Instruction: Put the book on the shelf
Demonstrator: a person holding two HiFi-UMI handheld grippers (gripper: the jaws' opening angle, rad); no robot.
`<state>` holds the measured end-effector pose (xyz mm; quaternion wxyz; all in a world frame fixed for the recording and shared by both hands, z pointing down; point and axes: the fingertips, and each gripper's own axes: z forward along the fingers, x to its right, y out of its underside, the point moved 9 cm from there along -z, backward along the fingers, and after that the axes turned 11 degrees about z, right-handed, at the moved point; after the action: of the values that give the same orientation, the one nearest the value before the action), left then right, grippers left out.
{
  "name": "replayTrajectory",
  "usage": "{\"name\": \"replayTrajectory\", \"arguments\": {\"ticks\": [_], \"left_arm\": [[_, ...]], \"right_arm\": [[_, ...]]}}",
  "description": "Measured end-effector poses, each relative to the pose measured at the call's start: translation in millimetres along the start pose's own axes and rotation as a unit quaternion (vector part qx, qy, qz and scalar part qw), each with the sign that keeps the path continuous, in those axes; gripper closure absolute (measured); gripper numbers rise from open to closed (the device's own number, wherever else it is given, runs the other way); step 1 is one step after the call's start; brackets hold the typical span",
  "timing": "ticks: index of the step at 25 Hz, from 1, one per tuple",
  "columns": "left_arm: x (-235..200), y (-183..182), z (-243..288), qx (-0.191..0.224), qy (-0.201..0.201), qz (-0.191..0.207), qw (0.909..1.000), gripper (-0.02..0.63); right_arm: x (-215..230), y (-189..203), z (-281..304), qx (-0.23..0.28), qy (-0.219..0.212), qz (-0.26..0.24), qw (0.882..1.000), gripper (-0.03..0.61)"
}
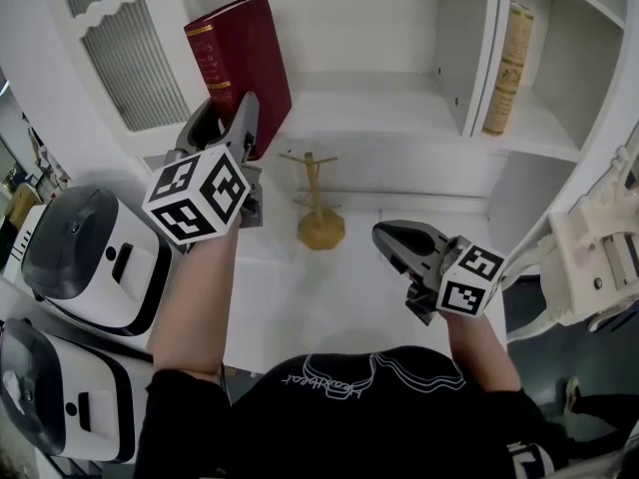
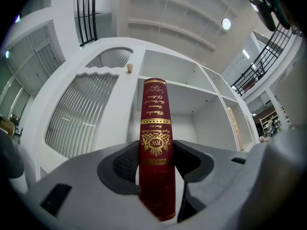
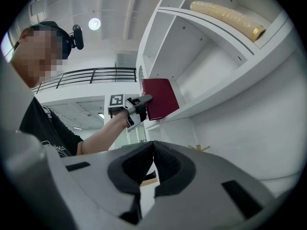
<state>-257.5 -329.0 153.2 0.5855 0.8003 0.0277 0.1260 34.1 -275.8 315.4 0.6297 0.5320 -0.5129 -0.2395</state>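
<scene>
Head view shows the left gripper point(image 1: 232, 118) clamped on the lower end of the red book point(image 1: 238, 63), which stands tilted at the front of the white shelf point(image 1: 399, 113), not yet set down. Gripped so low, the tall book could pivot in the jaws or catch the shelf edge. The left forearm point(image 1: 195, 297) reaches up and forward; the right gripper point(image 1: 391, 236) hangs low, jaws together on nothing.

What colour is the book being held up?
The book is dark red with gold decoration, clearest in the left gripper view.
</scene>
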Motion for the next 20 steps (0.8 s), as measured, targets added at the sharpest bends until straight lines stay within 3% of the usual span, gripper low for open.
{"name": "replayTrajectory", "arguments": {"ticks": [20], "left_arm": [[3, 12, 60, -0.045, -0.015, 0.008, 0.9988, 0.403]], "right_arm": [[6, 3, 3, 0.004, 0.013, 0.006, 1.000, 0.575]]}}
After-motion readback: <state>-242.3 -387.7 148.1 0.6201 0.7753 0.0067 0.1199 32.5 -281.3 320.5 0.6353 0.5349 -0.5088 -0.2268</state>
